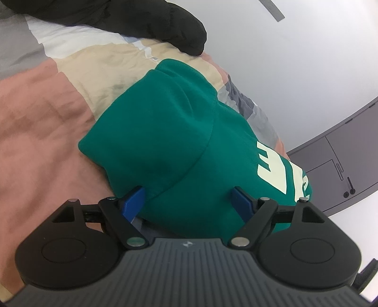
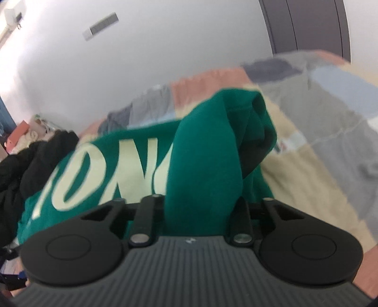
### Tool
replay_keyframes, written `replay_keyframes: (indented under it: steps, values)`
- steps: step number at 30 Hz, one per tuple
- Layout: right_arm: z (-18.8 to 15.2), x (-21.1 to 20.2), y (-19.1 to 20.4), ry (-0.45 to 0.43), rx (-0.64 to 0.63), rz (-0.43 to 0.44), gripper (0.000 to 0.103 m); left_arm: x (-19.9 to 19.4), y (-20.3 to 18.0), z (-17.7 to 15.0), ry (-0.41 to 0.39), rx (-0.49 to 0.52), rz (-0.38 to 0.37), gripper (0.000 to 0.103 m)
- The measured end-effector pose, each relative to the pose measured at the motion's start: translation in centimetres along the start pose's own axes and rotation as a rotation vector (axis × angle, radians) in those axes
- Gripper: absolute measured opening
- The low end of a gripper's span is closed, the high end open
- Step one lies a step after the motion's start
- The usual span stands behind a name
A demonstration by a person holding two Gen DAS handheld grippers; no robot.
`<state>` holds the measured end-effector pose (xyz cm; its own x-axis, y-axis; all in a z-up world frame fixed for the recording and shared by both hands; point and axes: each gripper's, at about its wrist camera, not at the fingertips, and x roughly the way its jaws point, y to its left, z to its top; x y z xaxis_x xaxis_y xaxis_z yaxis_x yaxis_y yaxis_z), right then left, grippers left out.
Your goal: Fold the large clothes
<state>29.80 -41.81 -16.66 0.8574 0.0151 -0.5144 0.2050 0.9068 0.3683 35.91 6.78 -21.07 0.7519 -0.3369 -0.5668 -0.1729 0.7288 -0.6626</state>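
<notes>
A green sweatshirt (image 1: 170, 132) with large cream letters lies on a patchwork bedspread (image 1: 40, 122). In the left wrist view my left gripper (image 1: 189, 200) is wide open, its blue fingertips (image 1: 134, 199) spread on either side of a fold of the green fabric. In the right wrist view the sweatshirt (image 2: 113, 160) is lifted at one part: a green sleeve or edge (image 2: 203, 170) rises from between the jaws of my right gripper (image 2: 200, 212), which is shut on it. The right fingertips are hidden by the cloth.
A black garment (image 1: 146, 21) lies at the bed's far end, also showing in the right wrist view (image 2: 26, 163). A white wall (image 1: 295, 59) and a grey cabinet (image 1: 342, 160) stand beyond the bed. The bedspread (image 2: 319, 153) extends to the right.
</notes>
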Motion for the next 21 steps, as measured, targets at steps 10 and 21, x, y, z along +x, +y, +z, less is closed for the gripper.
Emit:
replay_keyframes:
  steps: [10, 21]
  values:
    - [1.9, 4.1, -4.1, -0.065, 0.094, -0.038, 0.024, 1.0, 2.0, 0.7, 0.012, -0.110, -0.007, 0.084]
    - [-0.1, -0.6, -4.9, -0.053, 0.361, 0.016, 0.084, -0.6, 2.2, 0.0, 0.015, -0.212, -0.117, 0.084]
